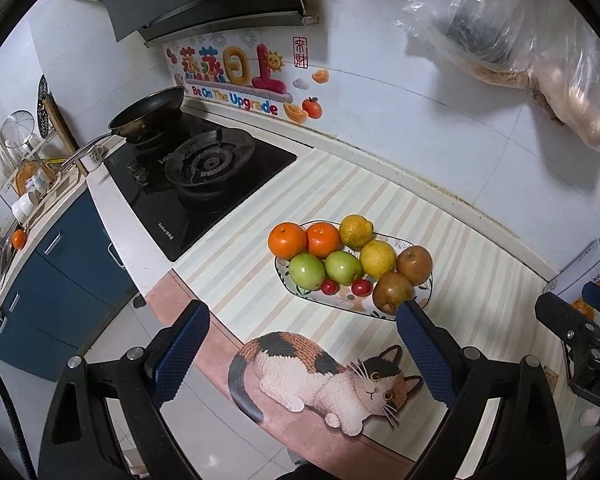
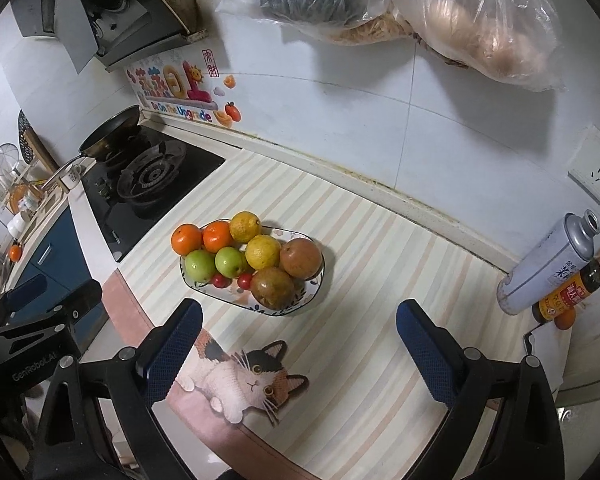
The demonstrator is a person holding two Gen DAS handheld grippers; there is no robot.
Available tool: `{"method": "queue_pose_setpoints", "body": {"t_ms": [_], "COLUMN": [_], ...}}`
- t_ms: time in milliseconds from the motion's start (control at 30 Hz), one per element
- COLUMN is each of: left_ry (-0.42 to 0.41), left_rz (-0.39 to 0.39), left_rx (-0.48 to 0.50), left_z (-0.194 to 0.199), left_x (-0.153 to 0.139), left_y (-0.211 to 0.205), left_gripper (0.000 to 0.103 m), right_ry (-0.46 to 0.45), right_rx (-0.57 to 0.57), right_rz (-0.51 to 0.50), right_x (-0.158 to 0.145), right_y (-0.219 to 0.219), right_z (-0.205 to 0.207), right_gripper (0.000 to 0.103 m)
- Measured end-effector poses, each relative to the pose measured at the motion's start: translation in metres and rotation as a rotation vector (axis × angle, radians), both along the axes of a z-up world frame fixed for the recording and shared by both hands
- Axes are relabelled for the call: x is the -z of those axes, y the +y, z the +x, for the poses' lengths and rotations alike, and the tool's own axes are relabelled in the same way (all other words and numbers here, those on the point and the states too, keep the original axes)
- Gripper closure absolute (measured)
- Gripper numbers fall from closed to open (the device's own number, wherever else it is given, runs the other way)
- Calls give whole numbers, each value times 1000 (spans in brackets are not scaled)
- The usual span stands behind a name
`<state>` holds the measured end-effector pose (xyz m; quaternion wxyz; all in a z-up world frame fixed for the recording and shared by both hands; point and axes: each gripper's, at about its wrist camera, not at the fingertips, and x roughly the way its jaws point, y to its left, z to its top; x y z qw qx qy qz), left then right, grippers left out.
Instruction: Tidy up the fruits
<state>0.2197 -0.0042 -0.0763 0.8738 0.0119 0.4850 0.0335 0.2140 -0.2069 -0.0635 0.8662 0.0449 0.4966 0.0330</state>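
A patterned oval plate (image 1: 396, 313) (image 2: 306, 300) sits on the striped counter mat. It holds two oranges (image 1: 287, 240) (image 2: 187, 239), two lemons (image 1: 356, 231) (image 2: 262, 252), two green fruits (image 1: 307, 271) (image 2: 200, 265), two brown fruits (image 1: 414, 264) (image 2: 301, 258) and two small red fruits (image 1: 329, 287) (image 2: 219, 280). My left gripper (image 1: 302, 312) is open and empty, above the mat's near edge in front of the plate. My right gripper (image 2: 298, 310) is open and empty, just in front of the plate; it also shows at the right edge of the left wrist view (image 1: 580, 316).
A black gas stove (image 1: 204, 176) (image 2: 140, 188) with a frying pan (image 1: 148, 114) lies left of the mat. A metal can (image 2: 548, 264) and a sauce bottle (image 2: 572, 292) stand at the right. Plastic bags (image 2: 420, 4) hang on the wall. A cat picture (image 1: 324, 376) marks the mat's front.
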Motion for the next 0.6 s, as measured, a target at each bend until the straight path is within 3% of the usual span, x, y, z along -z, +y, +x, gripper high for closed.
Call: {"method": "queue_pose_setpoints", "body": {"t_ms": [67,600], "left_ry": [-1,-24], "left_rz": [1,4], "left_rx": [3,8], "left_z": [1,3], "left_x": [0,-4], "left_y": [0,-1], "left_gripper": [1,1], "right_ry": [1,-1], "right_rx": [0,0], "right_rz": [0,-6], "right_x": [2,3], "right_y": [1,1], "right_z": [1,1], "right_gripper": [3,3]}}
